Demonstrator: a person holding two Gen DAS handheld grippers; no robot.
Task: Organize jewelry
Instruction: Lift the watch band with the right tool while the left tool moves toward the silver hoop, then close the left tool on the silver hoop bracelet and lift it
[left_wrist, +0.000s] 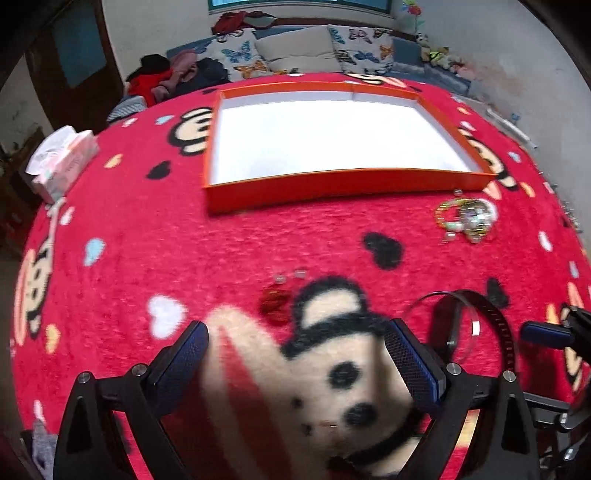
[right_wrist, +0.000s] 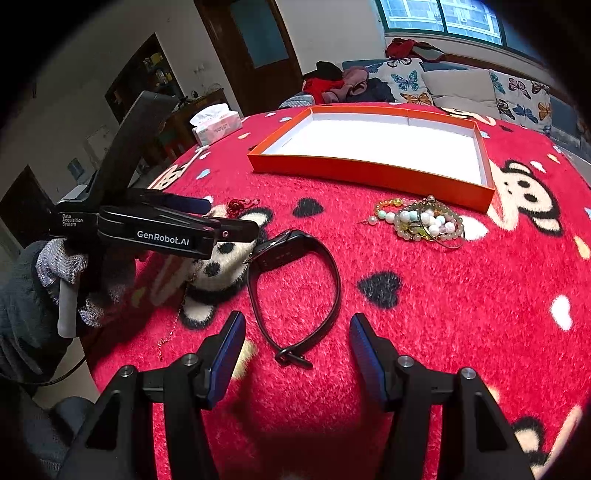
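My left gripper (left_wrist: 299, 350) is open and points steeply down at a monkey face on the red blanket (left_wrist: 147, 251), with nothing between its fingers. A pair of red earrings (left_wrist: 275, 301) lies just beyond its tips. In the right wrist view the left gripper (right_wrist: 225, 216) hovers near the earrings (right_wrist: 242, 205), and a thin gold chain (right_wrist: 173, 325) lies below it. My right gripper (right_wrist: 297, 347) is open. The buckle end of a black watch (right_wrist: 295, 280) lies between its fingertips, untouched. A heap of bead bracelets (right_wrist: 424, 221) rests near the orange box (right_wrist: 369, 177), whose white inside is bare.
A tissue pack (right_wrist: 216, 127) sits at the table's far left edge. A sofa with butterfly cushions (right_wrist: 406, 81) and clothes stands behind the table. The watch (left_wrist: 476, 321) and the bracelets (left_wrist: 465, 218) lie to the right of the left gripper. A gloved hand (right_wrist: 62, 266) holds the left gripper.
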